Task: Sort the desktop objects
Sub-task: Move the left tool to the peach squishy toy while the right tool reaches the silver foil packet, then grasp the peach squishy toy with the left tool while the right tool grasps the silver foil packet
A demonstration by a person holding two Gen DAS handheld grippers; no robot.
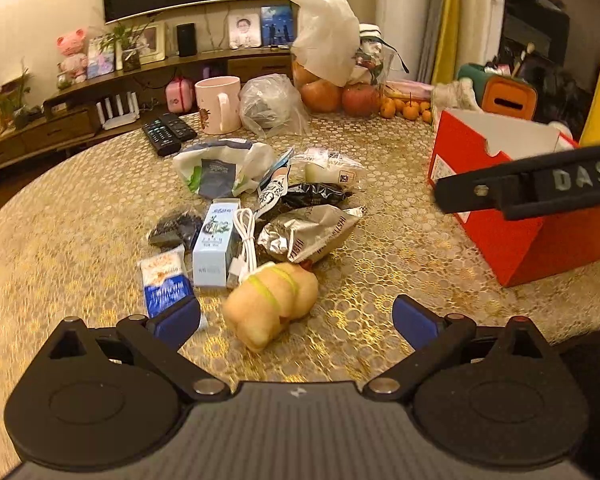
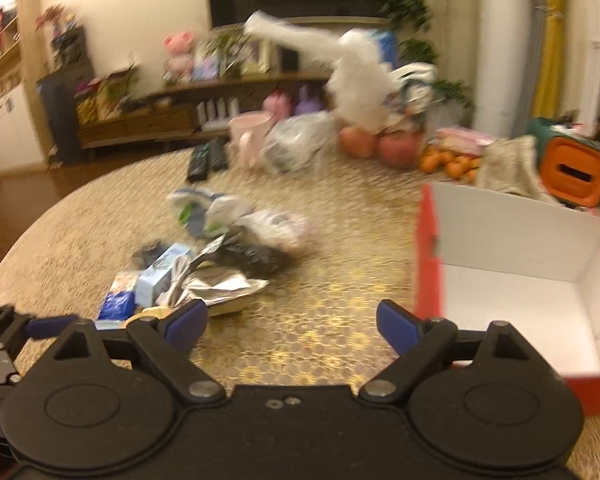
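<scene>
A pile of small items lies mid-table: a beige plush toy (image 1: 271, 304) with a yellow-green band, a pale blue carton (image 1: 214, 248), a white USB cable (image 1: 246, 240), a blue-and-white packet (image 1: 165, 284) and a silver snack bag (image 1: 308, 232). My left gripper (image 1: 296, 320) is open and empty, with the plush toy between its fingers. A red box (image 2: 512, 280) with a white, empty inside stands at the right. My right gripper (image 2: 292, 326) is open and empty over bare table, left of the box. The right wrist view is blurred.
At the back of the table stand a pink mug (image 1: 218, 104), two remotes (image 1: 168, 130), a clear bag (image 1: 270, 104), a white bag over apples (image 1: 328, 52), small oranges (image 1: 406, 110) and an orange-green container (image 1: 508, 96). The right gripper's arm (image 1: 532, 188) crosses the red box (image 1: 512, 216).
</scene>
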